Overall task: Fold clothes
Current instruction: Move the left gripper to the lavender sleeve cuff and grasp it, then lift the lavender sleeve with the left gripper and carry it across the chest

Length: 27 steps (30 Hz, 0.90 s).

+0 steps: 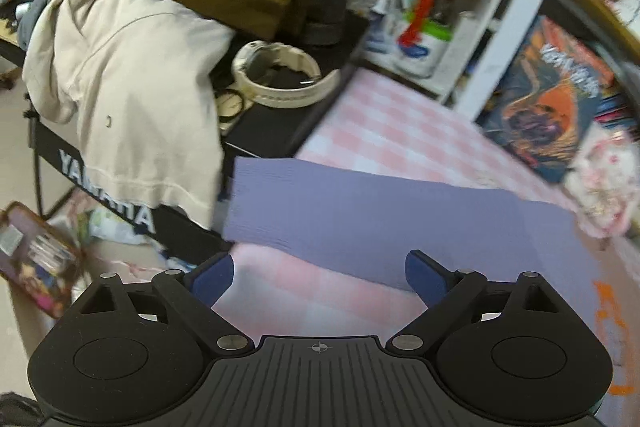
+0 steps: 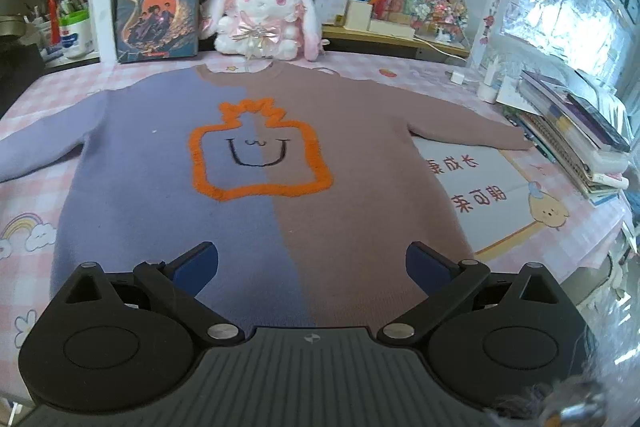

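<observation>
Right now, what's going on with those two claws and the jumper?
Left gripper open, right gripper open, both empty. Purple-and-brown knitted sweater spread flat, unfolded. White plush rabbit beside collar.

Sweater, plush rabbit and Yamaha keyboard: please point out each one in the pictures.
Sweater (image 2: 256, 211): right wrist view, centre of the chest.
Plush rabbit (image 2: 262, 1): right wrist view, on its white face.
Yamaha keyboard (image 1: 276, 123): left wrist view, black top surface.

The sweater (image 2: 256, 187) is lying flat, covering most of the surface (image 2: 400, 67), so the room above it is standing open. A plush rabbit (image 2: 264, 15) and an upright book (image 2: 160, 3) are blocking the far edge. A stack of books (image 2: 576, 131) is crowding the right side just beyond the brown sleeve. Past the purple sleeve (image 1: 360, 211), a keyboard (image 1: 120, 211) draped with a cream garment (image 1: 132, 87) is closing off the left.
</observation>
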Motion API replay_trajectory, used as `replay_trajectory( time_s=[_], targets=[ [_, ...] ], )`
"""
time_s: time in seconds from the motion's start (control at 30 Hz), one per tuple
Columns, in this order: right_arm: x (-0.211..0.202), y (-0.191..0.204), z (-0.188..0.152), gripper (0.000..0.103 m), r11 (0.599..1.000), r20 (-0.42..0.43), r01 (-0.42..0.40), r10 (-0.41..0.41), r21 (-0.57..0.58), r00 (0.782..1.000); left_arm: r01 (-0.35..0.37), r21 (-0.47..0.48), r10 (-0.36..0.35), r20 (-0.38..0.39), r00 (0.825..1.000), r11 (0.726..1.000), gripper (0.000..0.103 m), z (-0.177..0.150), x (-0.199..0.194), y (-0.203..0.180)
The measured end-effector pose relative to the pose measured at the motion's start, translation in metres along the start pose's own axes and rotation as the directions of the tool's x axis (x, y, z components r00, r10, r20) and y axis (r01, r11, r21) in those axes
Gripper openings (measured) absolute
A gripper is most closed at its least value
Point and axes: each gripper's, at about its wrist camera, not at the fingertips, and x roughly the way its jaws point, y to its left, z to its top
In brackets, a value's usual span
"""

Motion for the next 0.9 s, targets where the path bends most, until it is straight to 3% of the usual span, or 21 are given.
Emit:
replay_trajectory(
  time_s=[0.1, 0.17, 0.23, 0.33, 0.43, 0.67, 0.9],
  targets=[
    [0.002, -0.002, 0.0, 0.101, 1.0, -0.013, 0.01, -0.01, -0.001, 1.0, -0.021, -0.048, 0.021, -0.018, 1.0, 0.999, 0.093, 0.005, 0.011, 0.008],
    [0.003, 0.0, 0.001, 0.101, 1.0, -0.018, 0.01, -0.01, -0.009, 1.0, -0.03, -0.083, 0.028, -0.027, 0.999, 0.996, 0.078, 0.008, 0.017, 0.013],
    [0.003, 0.0, 0.001, 0.101, 1.0, -0.021, 0.013, -0.014, -0.017, 1.0, -0.042, -0.116, 0.039, -0.033, 0.999, 0.992, 0.053, 0.011, 0.021, 0.017],
    [0.004, -0.001, 0.001, 0.101, 1.0, -0.026, 0.019, -0.02, -0.019, 0.999, -0.065, -0.173, 0.064, -0.012, 0.998, 0.983, 0.022, 0.016, 0.022, 0.025],
    [0.005, -0.004, 0.001, 0.101, 1.0, -0.029, 0.028, -0.028, -0.007, 0.999, -0.05, -0.188, 0.056, 0.024, 0.998, 0.981, 0.003, 0.018, 0.019, 0.029],
    [0.009, -0.005, 0.004, 0.101, 1.0, -0.024, 0.012, -0.013, -0.01, 1.0, 0.029, -0.111, -0.012, 0.146, 0.989, 0.993, 0.003, 0.024, -0.004, 0.005],
    [0.012, -0.006, 0.008, 0.101, 0.999, -0.011, -0.021, 0.021, -0.032, 1.0, 0.176, 0.047, -0.182, 0.22, 0.958, 0.983, 0.003, 0.033, -0.034, -0.052]
  ],
)
